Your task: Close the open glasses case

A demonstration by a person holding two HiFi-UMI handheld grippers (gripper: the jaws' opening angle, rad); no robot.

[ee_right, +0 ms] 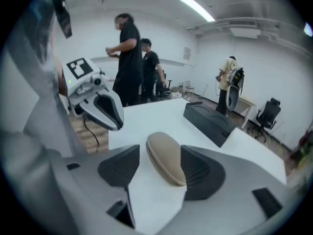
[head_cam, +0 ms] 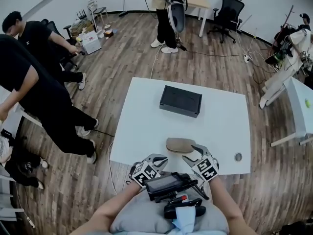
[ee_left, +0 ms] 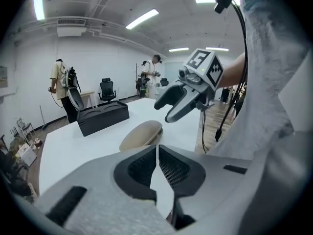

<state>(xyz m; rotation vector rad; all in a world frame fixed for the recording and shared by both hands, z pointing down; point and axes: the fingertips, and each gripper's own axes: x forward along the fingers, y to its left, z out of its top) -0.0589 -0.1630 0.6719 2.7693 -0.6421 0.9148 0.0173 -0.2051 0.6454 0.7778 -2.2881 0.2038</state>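
Observation:
A tan glasses case (head_cam: 180, 144) lies on the white table (head_cam: 220, 116) near its front edge, lid down, only a thin seam showing along its side (ee_left: 142, 135). My right gripper (head_cam: 190, 153) hovers just right of it and a little above the table. Its jaws stand open, and the case (ee_right: 166, 155) shows through the gap between them, untouched by the pads. My left gripper (head_cam: 157, 159) is at the front edge, left of the case, shut with nothing in it (ee_left: 156, 148). Each gripper shows in the other's view: the right one (ee_left: 171, 106) and the left one (ee_right: 110, 114).
A black box (head_cam: 180, 101) sits at the table's far middle. A round cable hole (head_cam: 238, 156) is at the front right corner. People stand left of the table (head_cam: 34, 82) and at the far end of the room (head_cam: 165, 13). Another white table (head_cam: 301, 106) stands at the right.

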